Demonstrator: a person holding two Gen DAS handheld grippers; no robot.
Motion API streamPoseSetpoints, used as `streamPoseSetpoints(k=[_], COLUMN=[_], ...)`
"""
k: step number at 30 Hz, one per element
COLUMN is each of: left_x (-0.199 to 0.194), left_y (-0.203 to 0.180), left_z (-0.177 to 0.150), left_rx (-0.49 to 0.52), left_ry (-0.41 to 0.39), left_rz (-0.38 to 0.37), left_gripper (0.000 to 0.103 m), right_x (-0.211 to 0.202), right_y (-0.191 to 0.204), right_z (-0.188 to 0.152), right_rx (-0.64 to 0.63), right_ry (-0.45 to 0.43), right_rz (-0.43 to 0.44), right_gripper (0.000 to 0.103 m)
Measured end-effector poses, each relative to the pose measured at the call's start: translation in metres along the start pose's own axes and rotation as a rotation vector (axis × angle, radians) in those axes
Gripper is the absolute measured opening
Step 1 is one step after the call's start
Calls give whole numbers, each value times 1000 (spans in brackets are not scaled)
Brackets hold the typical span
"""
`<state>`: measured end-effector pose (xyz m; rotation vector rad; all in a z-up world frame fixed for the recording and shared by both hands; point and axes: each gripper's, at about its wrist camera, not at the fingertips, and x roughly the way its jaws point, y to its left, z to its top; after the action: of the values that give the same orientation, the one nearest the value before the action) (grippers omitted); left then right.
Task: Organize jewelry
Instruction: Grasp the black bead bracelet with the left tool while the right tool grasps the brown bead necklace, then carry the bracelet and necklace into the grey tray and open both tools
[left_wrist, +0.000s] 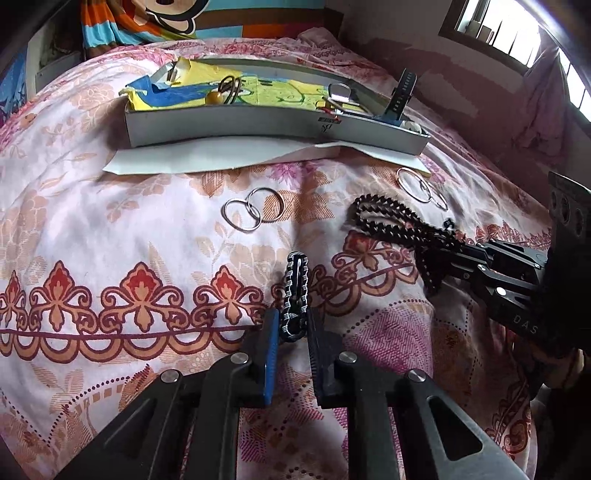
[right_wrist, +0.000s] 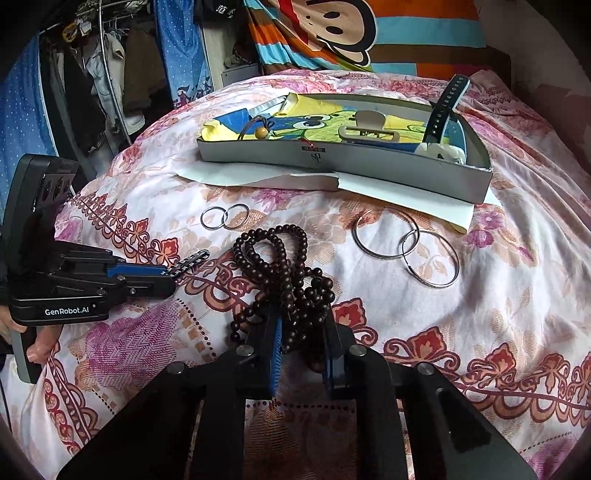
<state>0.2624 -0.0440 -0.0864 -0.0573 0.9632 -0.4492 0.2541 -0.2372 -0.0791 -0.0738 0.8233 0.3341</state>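
Beads (right_wrist: 284, 266) of a dark necklace sat clenched in the right tool (right_wrist: 303, 332), while the left tool (left_wrist: 291, 325) gripped a black-and-white bracelet (left_wrist: 295, 284) above the bed (left_wrist: 110, 229).

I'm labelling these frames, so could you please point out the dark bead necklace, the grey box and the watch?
Dark bead necklace (right_wrist: 275, 254): right wrist view, looped strands.
Grey box (right_wrist: 369, 168): right wrist view, front wall.
Watch (right_wrist: 441, 114): right wrist view, upright strap.

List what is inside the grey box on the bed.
Inside the grey box: a yellow and blue cartoon cloth lining it, a hair tie with a wooden bead, a beige hair claw, a dark watch strap and something white. The near wall hides the floor.
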Motion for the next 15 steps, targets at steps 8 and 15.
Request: streamPoseSetpoints(k=[8,15], left_x=[-19,-38], left_y=[0,-5], left_z=[4,18], left_rx=[-21,-20], left_ry=[-76,-156], left_rz=[35,81], left_gripper=[15,15], right_x=[-24,-50], right_y=[7,3], right_z=[12,42], right_rx=[-64,-76], right_ry=[-106,-218], right_rz=[-66,-74], right_gripper=[10,10])
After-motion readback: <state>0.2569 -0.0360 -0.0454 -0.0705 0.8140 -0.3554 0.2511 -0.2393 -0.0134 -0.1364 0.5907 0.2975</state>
